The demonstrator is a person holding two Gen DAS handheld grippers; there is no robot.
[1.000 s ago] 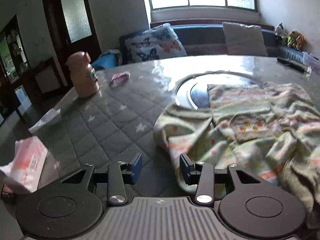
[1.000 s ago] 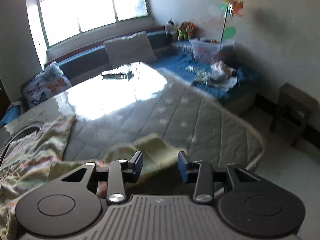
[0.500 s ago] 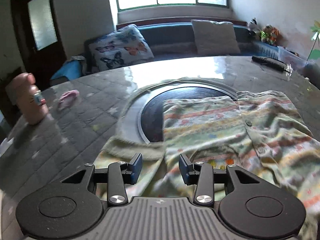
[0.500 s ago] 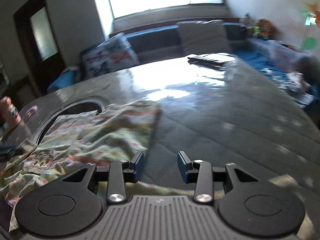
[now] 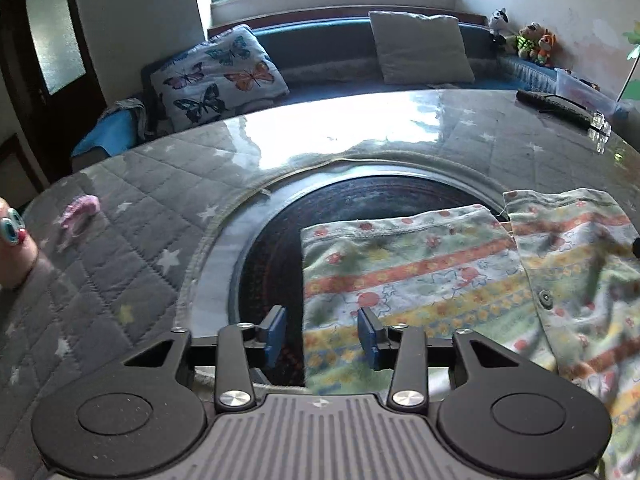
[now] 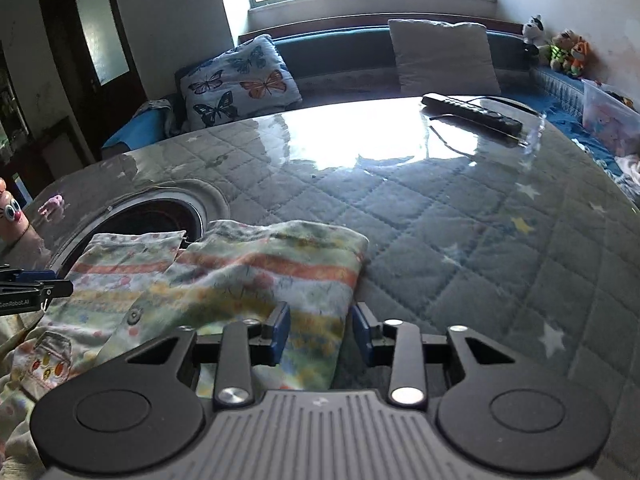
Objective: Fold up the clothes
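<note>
On the round table (image 6: 460, 216), under its quilted grey star-print cover, a small striped and printed garment (image 5: 420, 276) lies spread with its button front up, part of it over the dark circular inset (image 5: 320, 216) at the table's middle. The left gripper (image 5: 322, 334) sits low and level over the garment's left edge, aimed toward the window; its blue-padded fingers (image 5: 275, 334) stand apart, one over the dark inset, the other over the cloth, and nothing is between them. The right gripper (image 6: 320, 334) is held the same way at the garment's right edge, jaws spread, one pad above the striped fabric and the other above the bare quilted cover. From the right wrist view the left gripper's tip (image 6: 36, 284) pokes in at the far left, above the cloth. A pink bottle (image 6: 12, 212) with cartoon eyes stands at the table's left rim, and a black power strip (image 6: 472, 114) lies on the far side.
</note>
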